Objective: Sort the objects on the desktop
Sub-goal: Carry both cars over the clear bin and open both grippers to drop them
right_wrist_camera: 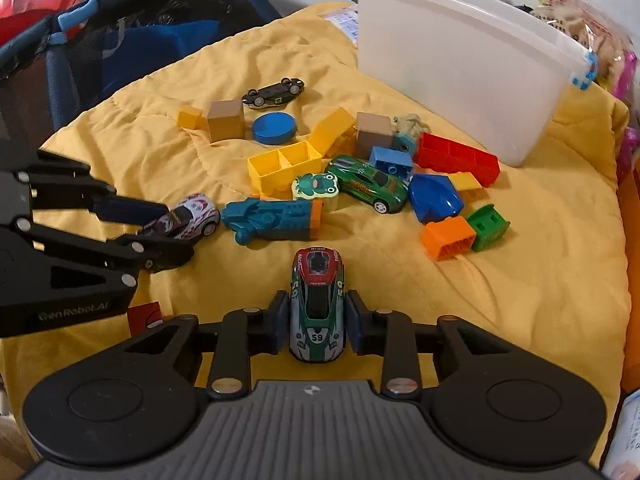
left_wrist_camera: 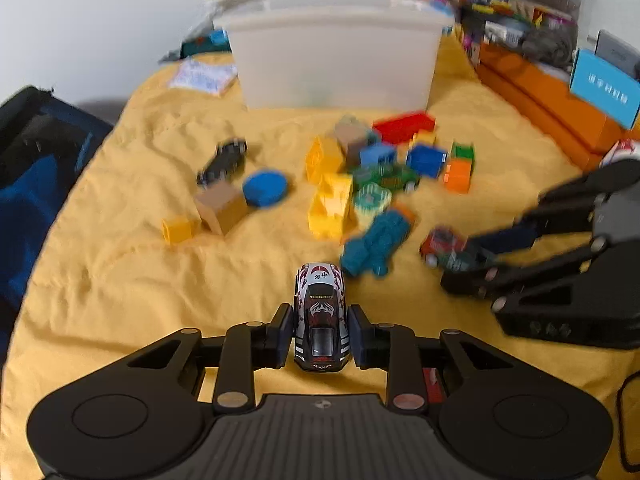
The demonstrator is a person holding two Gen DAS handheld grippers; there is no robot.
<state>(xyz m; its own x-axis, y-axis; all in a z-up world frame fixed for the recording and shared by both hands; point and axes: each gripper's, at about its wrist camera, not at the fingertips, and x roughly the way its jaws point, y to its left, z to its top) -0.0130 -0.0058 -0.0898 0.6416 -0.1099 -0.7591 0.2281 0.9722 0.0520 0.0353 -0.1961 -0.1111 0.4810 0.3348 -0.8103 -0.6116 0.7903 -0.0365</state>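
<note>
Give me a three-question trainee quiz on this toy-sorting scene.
1. True or false: each claw has a toy car between its fingers.
2. Which car sits in the right claw? A) white car with dark flames B) green and red car numbered 59 C) black car
3. How does the black car near the blue disc lie?

Key: 1 true; the left claw has the white car. 2 B, the number 59 car. 3 Upside down, wheels up.
</note>
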